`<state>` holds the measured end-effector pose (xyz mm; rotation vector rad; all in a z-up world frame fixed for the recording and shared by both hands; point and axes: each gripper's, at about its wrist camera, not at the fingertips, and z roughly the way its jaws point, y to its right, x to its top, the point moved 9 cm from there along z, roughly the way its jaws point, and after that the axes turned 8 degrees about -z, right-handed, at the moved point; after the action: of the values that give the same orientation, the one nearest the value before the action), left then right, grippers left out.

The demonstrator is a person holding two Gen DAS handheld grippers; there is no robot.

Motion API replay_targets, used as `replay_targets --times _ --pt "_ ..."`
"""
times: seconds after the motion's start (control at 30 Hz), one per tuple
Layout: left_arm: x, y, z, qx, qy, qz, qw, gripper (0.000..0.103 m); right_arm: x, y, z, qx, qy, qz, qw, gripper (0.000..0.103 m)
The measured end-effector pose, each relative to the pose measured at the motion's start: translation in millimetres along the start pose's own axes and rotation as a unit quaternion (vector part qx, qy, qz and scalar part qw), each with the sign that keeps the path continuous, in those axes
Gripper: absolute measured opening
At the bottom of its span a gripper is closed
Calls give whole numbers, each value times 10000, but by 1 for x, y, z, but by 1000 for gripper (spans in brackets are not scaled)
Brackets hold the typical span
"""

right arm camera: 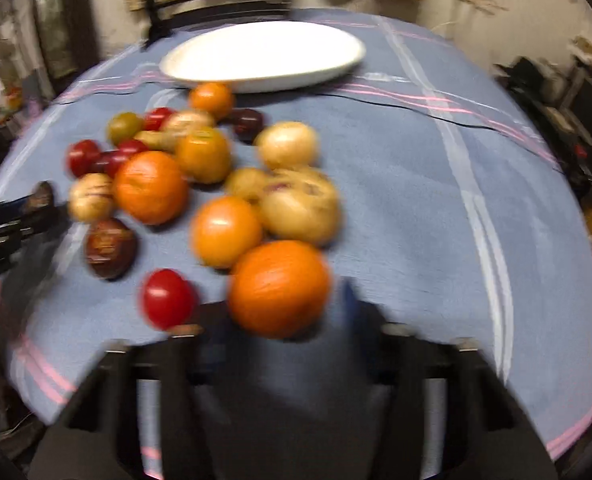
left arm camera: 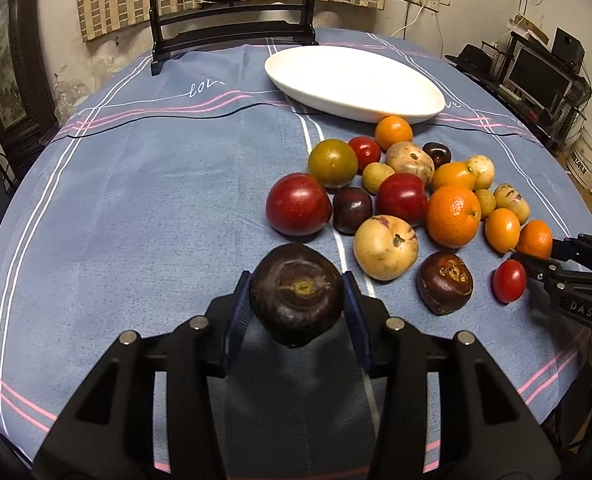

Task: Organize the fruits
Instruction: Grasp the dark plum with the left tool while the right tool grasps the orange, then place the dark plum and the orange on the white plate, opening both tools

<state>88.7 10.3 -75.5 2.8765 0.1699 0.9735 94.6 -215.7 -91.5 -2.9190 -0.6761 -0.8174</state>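
Note:
My left gripper (left arm camera: 296, 280) is shut on a dark purple-brown fruit (left arm camera: 296, 300), held just above the blue tablecloth (left arm camera: 156, 200). A pile of fruits (left arm camera: 400, 196) lies to its right: red, orange, yellow and dark ones. Behind them stands an empty white oval dish (left arm camera: 296, 76). In the blurred right wrist view my right gripper (right arm camera: 282, 300) is closed around an orange (right arm camera: 280, 288) at the near edge of the pile. The left wrist view shows that right gripper (left arm camera: 544, 252) at the far right with the small orange (left arm camera: 534, 240) between its fingers.
A red cherry tomato (left arm camera: 509, 280) and a brown fruit (left arm camera: 445, 282) lie close to the right gripper. A black wooden stand with a round panel (left arm camera: 232, 28) sits at the table's back edge. Shelves with a monitor (left arm camera: 536, 76) stand beyond the table on the right.

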Motion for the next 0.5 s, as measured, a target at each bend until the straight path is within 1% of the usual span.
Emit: replay_targets --times 0.03,0.13,0.23,0.27,0.33,0.4,0.47,0.5 --pt "1 0 -1 -3 18 14 10000 45 2 0 -4 -1 62 -16 10000 42" --pt "8 2 -9 -6 133 108 9999 45 5 3 -17 169 173 72 9997 42" --pt "26 8 -21 -34 320 285 9991 45 19 5 -40 513 496 106 9974 42" --pt "34 10 -25 -45 390 359 9986 45 26 7 -46 549 590 75 9967 42" --pt "59 18 -30 -23 559 498 9972 45 49 11 -55 477 765 -16 9959 42" --pt "88 28 -28 -16 715 574 9958 45 80 12 -57 325 909 -216 9951 42" --pt "120 38 -18 -29 806 580 9951 45 116 13 -48 253 973 -340 9943 42" --pt "138 41 -7 -41 782 527 9955 45 139 14 -37 149 966 -409 9944 42"
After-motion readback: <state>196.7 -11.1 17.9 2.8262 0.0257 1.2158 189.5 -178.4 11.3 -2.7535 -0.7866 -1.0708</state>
